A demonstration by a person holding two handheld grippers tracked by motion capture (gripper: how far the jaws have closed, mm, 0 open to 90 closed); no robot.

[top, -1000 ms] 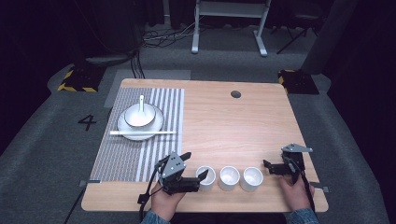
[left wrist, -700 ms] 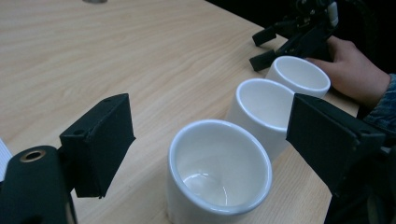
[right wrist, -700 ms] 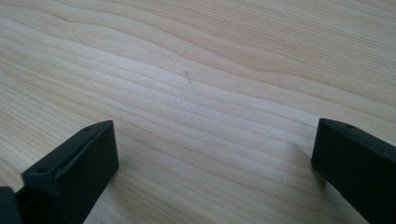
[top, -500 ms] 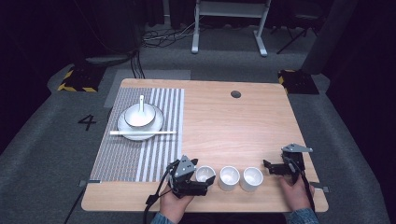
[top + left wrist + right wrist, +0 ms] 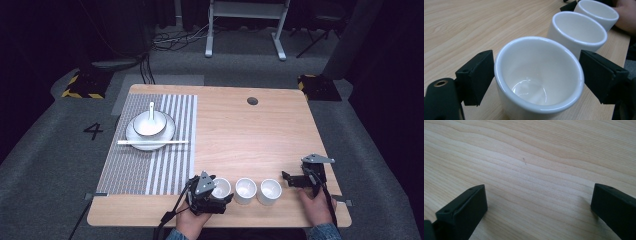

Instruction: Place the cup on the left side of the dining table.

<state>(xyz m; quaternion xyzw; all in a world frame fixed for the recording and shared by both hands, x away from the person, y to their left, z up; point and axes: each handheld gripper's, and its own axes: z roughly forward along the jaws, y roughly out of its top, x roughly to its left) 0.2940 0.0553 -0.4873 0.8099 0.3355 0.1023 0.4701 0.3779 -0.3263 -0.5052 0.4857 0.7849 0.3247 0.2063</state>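
— Where do your tongs stand?
— My left gripper (image 5: pixel 216 194) sits low, its black jaws just closing a little, either side of the white cup (image 5: pixel 537 77), the right one apart from it. My right gripper (image 5: pixel 292 180) rests level — jaws wide.

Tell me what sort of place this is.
Probably a lab or studio set up for recording tabletop tasks, not a home. A lone wooden table stands on grey carpet in a dark room, a number 4 is marked on the floor, and yellow-black hazard-striped blocks and loose cables lie behind.
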